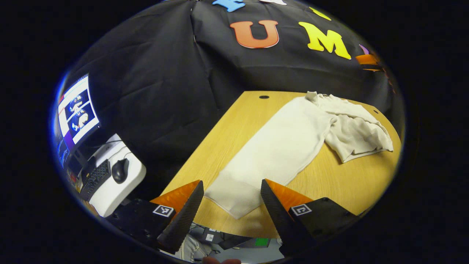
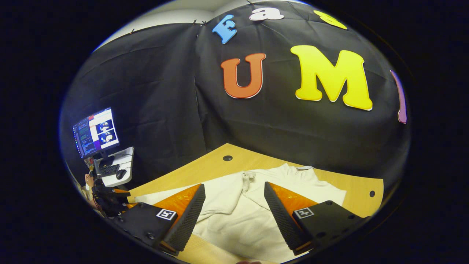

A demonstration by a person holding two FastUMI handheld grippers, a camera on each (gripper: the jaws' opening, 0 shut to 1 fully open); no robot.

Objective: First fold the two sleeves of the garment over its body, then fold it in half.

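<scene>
A cream long-sleeved garment [image 1: 285, 146] lies lengthwise on the wooden table [image 1: 227, 139], hem towards me and collar at the far end. One sleeve [image 1: 359, 135] is bunched in loose folds beside the upper body on the right. My left gripper [image 1: 232, 207] is open just above the hem corner, which lies between its fingers without being pinched. In the right gripper view the garment [image 2: 300, 183] spreads below, with a sleeve cuff [image 2: 248, 176] lying across the body. My right gripper [image 2: 234, 216] hangs open over that cloth and holds nothing.
A monitor [image 1: 77, 110], a keyboard [image 1: 95, 178] and a mouse [image 1: 120, 170] sit on a white stand left of the table. The tabletop has small cable holes [image 1: 263, 97] near its far edge. The black cloth wall rises right behind the table. Bare wood [image 1: 351, 179] lies right of the hem.
</scene>
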